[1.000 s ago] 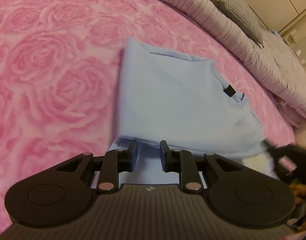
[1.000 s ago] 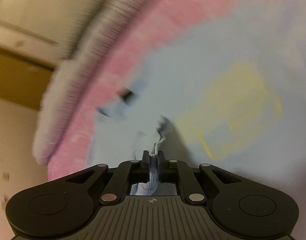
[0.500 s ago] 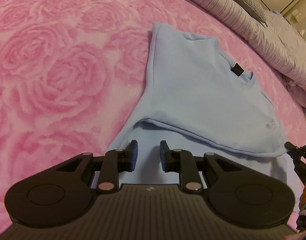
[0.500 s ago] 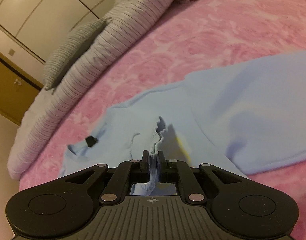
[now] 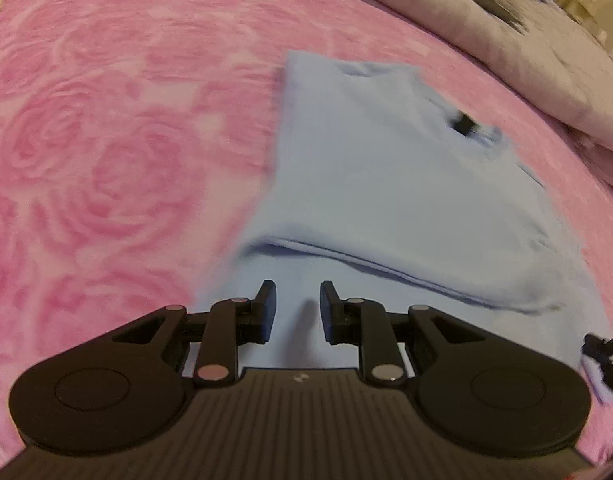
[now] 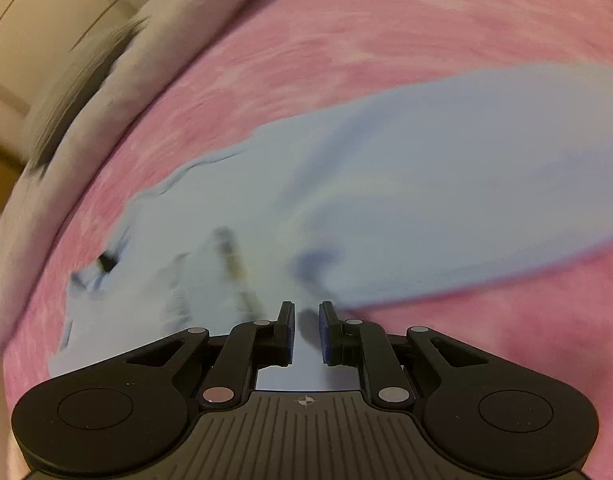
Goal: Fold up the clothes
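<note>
Light-blue shirt (image 5: pixel 386 184) lies on the bed, on a pink rose-print bedspread (image 5: pixel 106 140), partly folded: a top layer is doubled over a lower layer, its folded edge running across just ahead of the left jaws.

Left gripper (image 5: pixel 294 304): jaws part-open, a clear gap, nothing between them. They point down over the shirt's lower layer; whether the tips touch the cloth can't be told. Black neck tag (image 5: pixel 462 122) sits ahead and to the right of the jaws, near the collar. Bedspread fills everything left of the jaws. Grey ribbed bedding (image 5: pixel 546 60) is bunched far ahead-right, beyond the shirt. A bit of the right gripper shows at the far right edge.

Right gripper (image 6: pixel 306 320): jaws narrow, just been opening, small gap, no cloth pinched between them now. Shirt (image 6: pixel 426 200) lies right under and ahead of the jaws, stretching off ahead-right; the frame is motion-blurred. Tag (image 6: pixel 106 260) is ahead-left of the jaws, by the collar. A blurred yellowish streak on the shirt just ahead-left of the jaws, can't tell what it is. Bedspread (image 6: pixel 506 340) shows right of the jaws and beyond the shirt. Grey bedding (image 6: pixel 106 80) far ahead-left.
</note>
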Motion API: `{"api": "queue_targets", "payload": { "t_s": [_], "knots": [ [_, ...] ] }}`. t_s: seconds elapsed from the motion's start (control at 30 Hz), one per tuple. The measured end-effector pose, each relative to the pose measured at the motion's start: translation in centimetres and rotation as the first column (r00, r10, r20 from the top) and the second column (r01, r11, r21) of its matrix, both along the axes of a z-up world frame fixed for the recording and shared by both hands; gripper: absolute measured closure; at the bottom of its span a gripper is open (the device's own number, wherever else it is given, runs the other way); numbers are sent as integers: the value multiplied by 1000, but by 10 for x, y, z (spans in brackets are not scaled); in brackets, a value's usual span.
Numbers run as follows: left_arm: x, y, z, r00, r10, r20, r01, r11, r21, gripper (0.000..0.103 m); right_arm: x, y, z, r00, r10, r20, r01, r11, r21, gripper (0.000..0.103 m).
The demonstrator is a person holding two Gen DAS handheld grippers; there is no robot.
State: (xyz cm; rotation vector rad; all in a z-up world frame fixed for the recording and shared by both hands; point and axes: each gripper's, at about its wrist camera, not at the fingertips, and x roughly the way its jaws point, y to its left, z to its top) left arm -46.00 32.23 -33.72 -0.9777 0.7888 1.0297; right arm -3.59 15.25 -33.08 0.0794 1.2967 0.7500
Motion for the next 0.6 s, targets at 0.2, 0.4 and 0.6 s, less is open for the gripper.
{"api": "queue_targets", "payload": {
  "t_s": [0.2, 0.4, 0.6],
  "knots": [
    [74, -22, 5, 986, -166, 31, 166, 986, 0, 85, 65, -129, -8, 907, -399, -133, 409, 910, 65, 89],
    [128, -37, 2, 976, -202, 82, 203, 979, -8, 85, 119, -216, -19, 758, -634, -156, 652, 744, 146, 89],
    [146, -40, 8, 974, -216, 68, 216, 976, 10, 85, 145, -231, -40, 729, -653, -205, 684, 702, 198, 85]
  ]
}}
